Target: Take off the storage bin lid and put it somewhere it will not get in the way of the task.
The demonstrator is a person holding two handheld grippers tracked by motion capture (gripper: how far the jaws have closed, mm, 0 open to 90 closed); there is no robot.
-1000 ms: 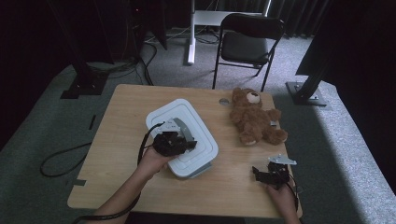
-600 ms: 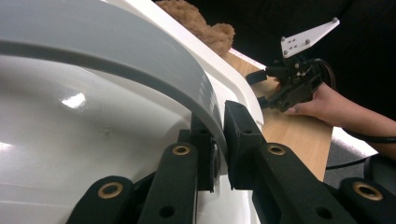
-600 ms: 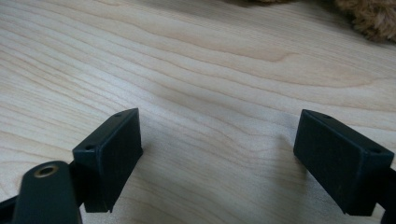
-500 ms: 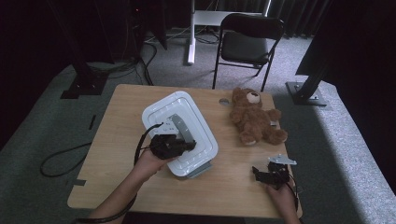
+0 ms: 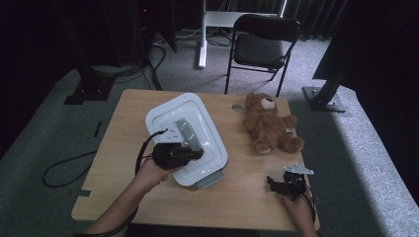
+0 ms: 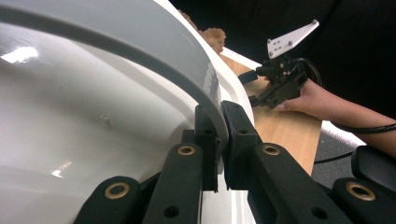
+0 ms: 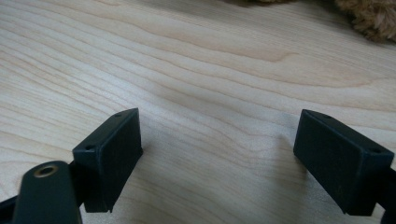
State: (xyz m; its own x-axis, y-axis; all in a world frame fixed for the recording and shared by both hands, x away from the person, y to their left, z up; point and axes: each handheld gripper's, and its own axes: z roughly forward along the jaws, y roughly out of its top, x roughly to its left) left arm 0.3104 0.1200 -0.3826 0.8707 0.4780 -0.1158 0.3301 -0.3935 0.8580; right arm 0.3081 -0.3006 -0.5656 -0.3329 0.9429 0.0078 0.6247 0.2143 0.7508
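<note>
A white plastic lid [image 5: 197, 118] stands tilted up over a grey base [image 5: 210, 178] near the table's middle. My left gripper [image 5: 190, 148] is shut on the lid's near rim; in the left gripper view the two jaws clamp the rim [image 6: 212, 100] between them. A brown teddy bear [image 5: 269, 129] lies on its back at the right. My right gripper [image 5: 274, 183] rests low over the wood near the front right corner, open, with bare table [image 7: 205, 70] between its jaws; the bear's fur [image 7: 369, 18] shows beyond them. The left gripper view also shows that right gripper [image 6: 280, 79], farther off.
The wooden table [image 5: 247, 202] has a small round hole [image 5: 237, 107] beside the bear's head. A black folding chair [image 5: 264, 47] stands behind the table. Black stand bases [image 5: 86, 91] [image 5: 323, 98] sit on the carpet at both sides, and a cable [image 5: 64, 168] loops at the left.
The left gripper has tipped the white lid up and back, so it stands steeper and the grey base shows under its near edge. The right gripper has stayed put.
</note>
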